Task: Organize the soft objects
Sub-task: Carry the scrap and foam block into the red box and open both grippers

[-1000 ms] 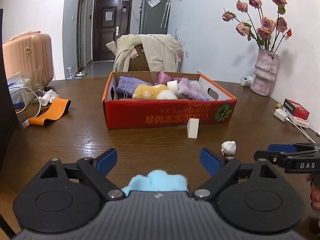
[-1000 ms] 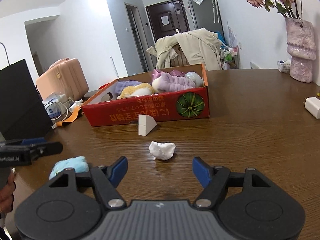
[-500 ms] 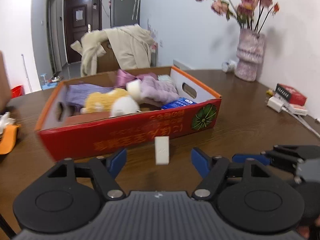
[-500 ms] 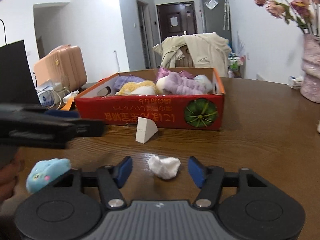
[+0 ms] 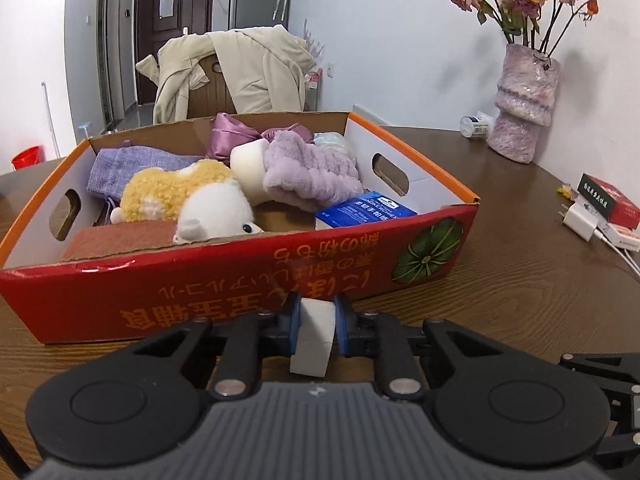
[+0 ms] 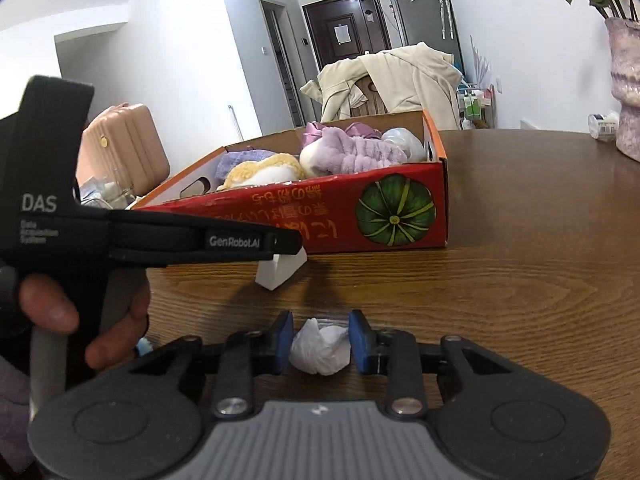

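A red cardboard box (image 5: pixel 240 292) holds plush toys, purple cloths and a blue packet. In front of its near wall stands a white foam block (image 5: pixel 314 332). My left gripper (image 5: pixel 316 318) is closing on the block, and both blue pads touch its sides. In the right wrist view the left gripper (image 6: pixel 294 242) comes in from the left over the same block (image 6: pixel 280 270), in front of the box (image 6: pixel 320 216). My right gripper (image 6: pixel 322 340) is closing on a white crumpled wad (image 6: pixel 320 348) on the table, with a pad against each side. A sliver of blue plush (image 6: pixel 144 347) shows behind the person's hand (image 6: pixel 52 308).
A purple vase of dried roses (image 5: pixel 524 112) stands at the back right. A white charger (image 5: pixel 580 220) and a red packet (image 5: pixel 612 204) lie near the right edge. Behind the table are a chair draped with a beige coat (image 5: pixel 236 72) and a pink suitcase (image 6: pixel 124 148).
My left gripper left the blue plush, moved up to the box and narrowed around the foam block. My right gripper moved forward over the white wad and its jaws drew in.
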`<state>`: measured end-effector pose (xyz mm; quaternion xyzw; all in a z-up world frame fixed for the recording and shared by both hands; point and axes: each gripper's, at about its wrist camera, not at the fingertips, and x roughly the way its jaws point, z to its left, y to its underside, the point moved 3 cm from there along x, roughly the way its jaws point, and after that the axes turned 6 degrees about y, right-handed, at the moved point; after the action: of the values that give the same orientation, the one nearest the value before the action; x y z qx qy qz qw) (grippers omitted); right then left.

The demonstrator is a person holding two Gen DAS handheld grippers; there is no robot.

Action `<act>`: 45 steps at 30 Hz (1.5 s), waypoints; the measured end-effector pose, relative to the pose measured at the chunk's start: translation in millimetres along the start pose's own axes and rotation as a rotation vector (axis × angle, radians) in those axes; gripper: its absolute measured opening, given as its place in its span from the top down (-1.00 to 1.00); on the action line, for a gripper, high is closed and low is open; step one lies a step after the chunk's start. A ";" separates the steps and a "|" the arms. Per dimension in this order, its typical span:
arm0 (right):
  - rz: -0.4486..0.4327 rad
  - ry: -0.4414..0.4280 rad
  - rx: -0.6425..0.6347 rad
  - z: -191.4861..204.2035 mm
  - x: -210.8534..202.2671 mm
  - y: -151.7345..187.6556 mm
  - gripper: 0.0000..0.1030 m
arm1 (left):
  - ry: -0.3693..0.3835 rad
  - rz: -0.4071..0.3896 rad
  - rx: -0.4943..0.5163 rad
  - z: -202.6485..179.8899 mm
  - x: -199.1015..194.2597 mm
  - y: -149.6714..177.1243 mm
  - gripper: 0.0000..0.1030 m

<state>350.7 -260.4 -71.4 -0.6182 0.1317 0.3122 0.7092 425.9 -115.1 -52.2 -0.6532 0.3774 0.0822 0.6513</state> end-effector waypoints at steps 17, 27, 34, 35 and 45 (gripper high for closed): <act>-0.003 -0.026 0.038 -0.5 -5.4 0.0 0.56 | 0.059 -0.079 -0.048 -0.9 -54.7 -7.1 0.65; -0.098 -0.090 0.063 32.9 -78.0 0.6 0.58 | 0.017 -0.233 -0.156 36.8 -176.8 10.1 0.65; -0.129 -0.072 0.016 55.5 -84.2 -16.1 0.58 | -0.012 -0.256 -0.187 70.1 -185.2 7.1 0.65; -0.133 -0.073 0.010 57.4 -83.7 -19.2 0.58 | -0.017 -0.261 -0.178 74.6 -181.5 0.2 0.65; -0.186 -0.047 -0.023 54.9 -33.6 -112.8 0.58 | -0.048 -0.224 -0.163 135.6 -95.2 -77.9 0.64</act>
<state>382.3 -221.7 48.5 -0.6285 0.0533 0.2608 0.7308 458.0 35.1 47.5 -0.7397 0.2787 0.0550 0.6100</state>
